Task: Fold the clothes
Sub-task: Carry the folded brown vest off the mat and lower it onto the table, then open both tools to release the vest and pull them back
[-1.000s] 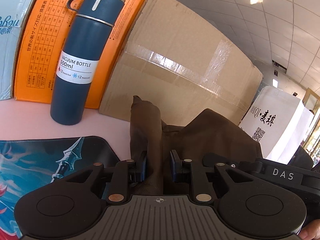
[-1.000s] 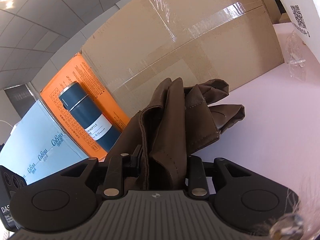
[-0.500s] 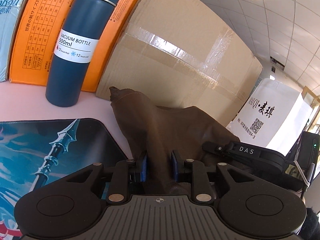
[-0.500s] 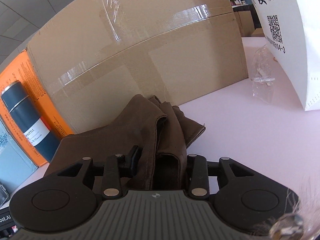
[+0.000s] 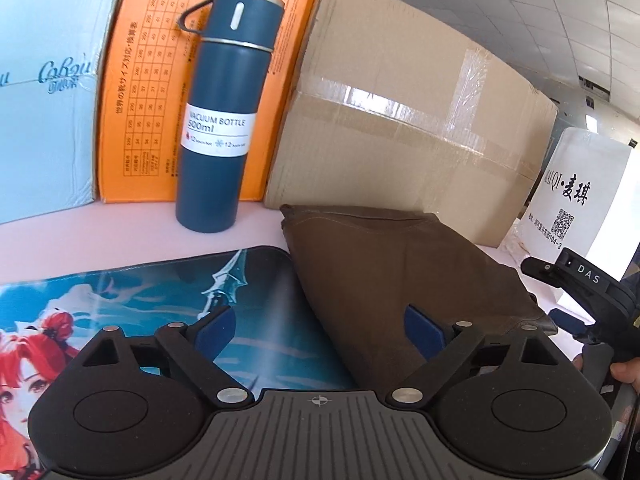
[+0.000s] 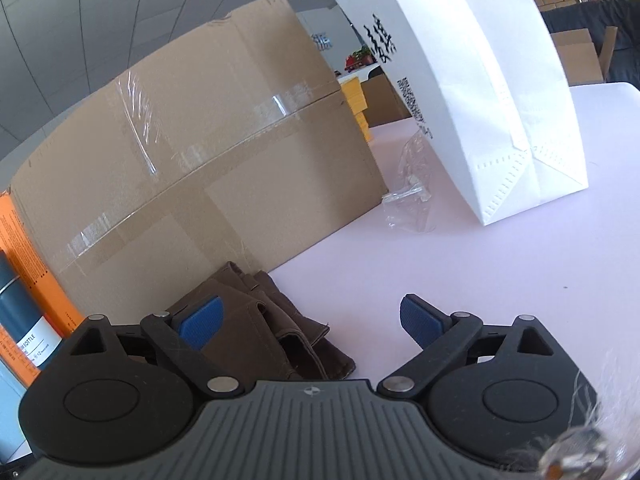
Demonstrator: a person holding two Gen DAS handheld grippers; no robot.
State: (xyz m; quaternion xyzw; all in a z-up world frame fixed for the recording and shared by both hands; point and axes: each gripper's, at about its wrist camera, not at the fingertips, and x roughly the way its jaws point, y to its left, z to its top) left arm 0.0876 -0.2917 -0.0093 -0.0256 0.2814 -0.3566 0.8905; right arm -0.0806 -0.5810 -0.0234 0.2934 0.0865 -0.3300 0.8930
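A brown garment (image 5: 380,268) lies folded flat on the pale table in front of the cardboard box. In the right wrist view its folded edge (image 6: 256,320) shows at lower left. My left gripper (image 5: 320,328) is open and empty, just above the garment's near edge. My right gripper (image 6: 312,318) is open and empty, with its left pad over the garment's right end. The right gripper's body (image 5: 580,284) shows at the right of the left wrist view.
A taped cardboard box (image 5: 400,120) stands behind the garment. A blue vacuum bottle (image 5: 224,120) stands before an orange box (image 5: 148,92). A printed mouse mat (image 5: 120,312) lies at left. A white paper bag (image 6: 480,80) and clear plastic wrap (image 6: 408,196) are at right.
Both grippers opened and let go of the brown garment, which now lies flat on the table. Both grippers pulled back from it a little.
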